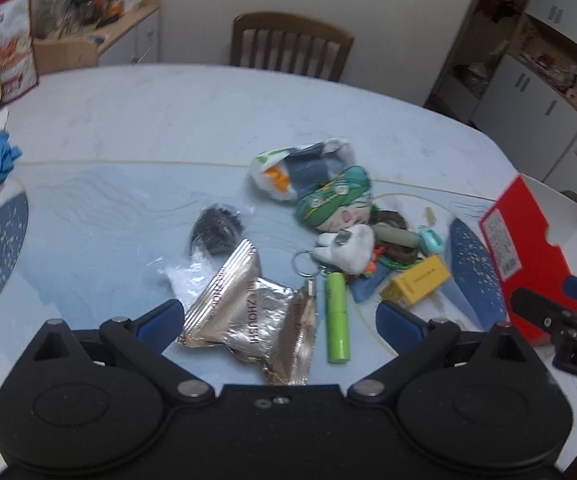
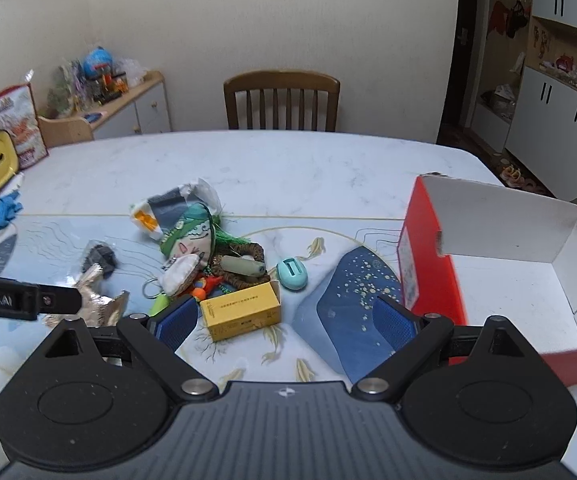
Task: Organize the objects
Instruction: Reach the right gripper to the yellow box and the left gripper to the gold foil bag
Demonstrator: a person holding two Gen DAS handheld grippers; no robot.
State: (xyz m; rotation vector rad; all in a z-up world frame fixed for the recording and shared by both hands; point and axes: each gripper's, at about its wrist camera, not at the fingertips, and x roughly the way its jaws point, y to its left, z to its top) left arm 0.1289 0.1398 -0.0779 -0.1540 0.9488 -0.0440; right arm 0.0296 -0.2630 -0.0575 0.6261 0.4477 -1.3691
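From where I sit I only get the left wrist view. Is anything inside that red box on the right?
Observer: No. The red box is open on top, and the white floor that shows is bare.
Operator: Is the other gripper holding something?
Observer: No, the right gripper is open with nothing between its fingers.
Operator: What lies nearest to it?
Observer: The yellow carton, on the table just ahead of its left finger.

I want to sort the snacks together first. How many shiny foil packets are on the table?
2: one foil packet lies tilted nearer the black item, and a second foil packet overlaps it beside the green tube. Others could be hidden under the pile.
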